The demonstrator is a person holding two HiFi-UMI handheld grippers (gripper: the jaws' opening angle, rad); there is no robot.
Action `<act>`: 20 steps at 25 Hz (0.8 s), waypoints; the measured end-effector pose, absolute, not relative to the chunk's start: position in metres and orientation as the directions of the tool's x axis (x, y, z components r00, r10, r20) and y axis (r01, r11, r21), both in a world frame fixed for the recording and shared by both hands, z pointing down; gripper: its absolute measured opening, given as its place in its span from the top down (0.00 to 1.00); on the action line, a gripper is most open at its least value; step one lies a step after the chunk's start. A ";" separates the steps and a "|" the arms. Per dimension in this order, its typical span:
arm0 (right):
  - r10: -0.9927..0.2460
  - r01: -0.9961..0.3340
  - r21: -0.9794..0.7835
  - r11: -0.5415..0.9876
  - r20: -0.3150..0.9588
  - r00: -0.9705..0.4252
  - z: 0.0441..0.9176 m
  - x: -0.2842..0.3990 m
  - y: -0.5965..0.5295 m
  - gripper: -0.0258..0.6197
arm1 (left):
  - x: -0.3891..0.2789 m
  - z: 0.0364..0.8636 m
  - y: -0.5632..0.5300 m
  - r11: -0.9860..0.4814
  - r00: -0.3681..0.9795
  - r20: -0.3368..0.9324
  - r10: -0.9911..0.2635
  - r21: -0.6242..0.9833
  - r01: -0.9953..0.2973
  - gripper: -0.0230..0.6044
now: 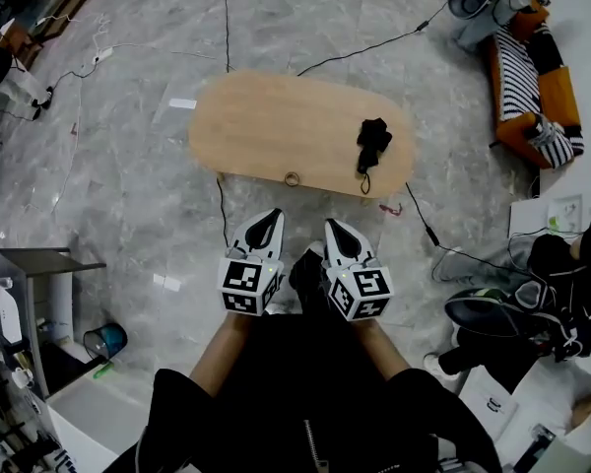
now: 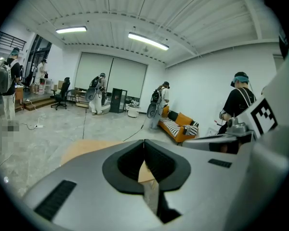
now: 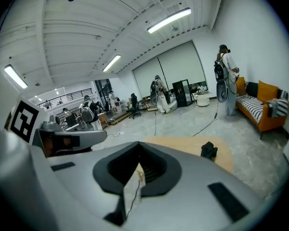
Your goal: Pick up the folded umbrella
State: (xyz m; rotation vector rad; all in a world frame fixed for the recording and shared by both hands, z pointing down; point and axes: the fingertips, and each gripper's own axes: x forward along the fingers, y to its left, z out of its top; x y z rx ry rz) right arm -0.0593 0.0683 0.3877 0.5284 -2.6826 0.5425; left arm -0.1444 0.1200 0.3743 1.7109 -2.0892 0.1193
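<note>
Folded umbrella [image 1: 373, 144] on oval wood table [image 1: 266, 126], marble floor [image 1: 128, 166]; L gripper [image 1: 274, 213], R gripper [image 1: 331, 224] jaws pressed together.

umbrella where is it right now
In the head view the umbrella lies on the right end of the wooden table, near its front edge.

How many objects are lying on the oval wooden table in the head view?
2. The black folded umbrella lies toward the right end of the table. A small ring-shaped object sits at its near edge, about the middle. I see nothing else on it.
</note>
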 end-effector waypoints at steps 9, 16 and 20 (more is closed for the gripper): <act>-0.282 -0.431 -0.289 0.855 0.438 -0.854 0.394 -0.057 0.018 0.94 | -0.152 0.385 0.072 0.245 -0.145 0.393 -0.908 0.217 -0.945 0.94; -0.275 -0.435 -0.324 0.840 0.438 -0.856 0.394 -0.071 -0.009 0.94 | -0.166 0.380 0.049 0.260 -0.155 0.412 -0.898 0.214 -0.942 0.94; -0.285 -0.438 -0.341 0.832 0.414 -0.864 0.387 -0.075 -0.028 0.94 | -0.168 0.372 0.033 0.248 -0.150 0.420 -0.895 0.188 -0.950 0.94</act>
